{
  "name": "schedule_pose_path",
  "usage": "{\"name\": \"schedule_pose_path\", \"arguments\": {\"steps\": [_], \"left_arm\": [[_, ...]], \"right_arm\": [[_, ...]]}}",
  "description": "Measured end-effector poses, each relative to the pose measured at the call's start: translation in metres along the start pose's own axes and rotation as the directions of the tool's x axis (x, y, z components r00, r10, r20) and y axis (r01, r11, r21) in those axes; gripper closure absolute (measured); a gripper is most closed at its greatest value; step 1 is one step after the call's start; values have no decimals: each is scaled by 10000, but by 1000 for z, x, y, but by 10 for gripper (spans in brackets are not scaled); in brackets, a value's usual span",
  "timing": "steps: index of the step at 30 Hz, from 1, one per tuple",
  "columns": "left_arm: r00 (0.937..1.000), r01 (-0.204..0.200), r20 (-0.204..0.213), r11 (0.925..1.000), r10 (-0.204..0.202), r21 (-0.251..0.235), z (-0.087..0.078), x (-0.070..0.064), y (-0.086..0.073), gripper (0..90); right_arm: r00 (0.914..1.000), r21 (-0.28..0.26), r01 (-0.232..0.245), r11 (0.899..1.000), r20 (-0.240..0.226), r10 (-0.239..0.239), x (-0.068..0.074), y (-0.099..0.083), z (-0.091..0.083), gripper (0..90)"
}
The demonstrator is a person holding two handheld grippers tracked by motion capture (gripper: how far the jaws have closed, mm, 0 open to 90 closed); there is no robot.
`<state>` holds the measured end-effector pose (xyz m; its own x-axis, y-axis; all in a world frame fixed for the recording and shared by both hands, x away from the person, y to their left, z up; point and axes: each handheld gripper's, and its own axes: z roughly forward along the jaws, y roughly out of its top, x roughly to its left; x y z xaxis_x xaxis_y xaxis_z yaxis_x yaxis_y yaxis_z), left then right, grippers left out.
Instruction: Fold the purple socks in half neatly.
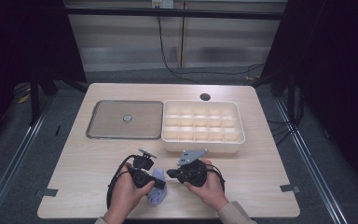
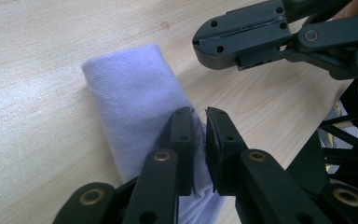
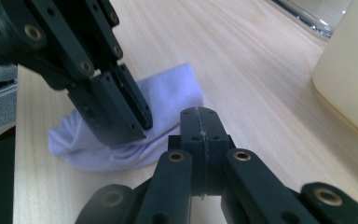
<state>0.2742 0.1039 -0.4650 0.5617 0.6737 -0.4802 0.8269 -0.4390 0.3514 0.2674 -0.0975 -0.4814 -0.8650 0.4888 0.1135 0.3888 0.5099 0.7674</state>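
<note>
Pinching the pale lilac cloth (image 2: pixel 135 98) near the table's (image 1: pixel 261 140) near edge, the left gripper (image 2: pixel 199 122) had its jaws clamped on the fabric, while the right gripper (image 3: pixel 199 114), jaws closed and empty, hovered just right of it.

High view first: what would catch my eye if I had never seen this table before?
Probably the two black grippers, left gripper and right gripper, held by a person's hands at the table's near edge, meeting over a small pale lilac cloth. The left one's fingers pinch the cloth's edge. Behind them sit a cream divided box and, to its left, a flat metal tray.
</note>
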Motion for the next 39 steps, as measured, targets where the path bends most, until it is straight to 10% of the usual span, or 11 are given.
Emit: {"name": "schedule_pose_path", "arguments": {"steps": [39], "left_arm": [[9992, -347, 202, 9993, 351, -161, -2, 7, -6, 858]], "right_arm": [[9976, 587, 217, 9980, -671, -177, 3, 23, 35, 900]]}}
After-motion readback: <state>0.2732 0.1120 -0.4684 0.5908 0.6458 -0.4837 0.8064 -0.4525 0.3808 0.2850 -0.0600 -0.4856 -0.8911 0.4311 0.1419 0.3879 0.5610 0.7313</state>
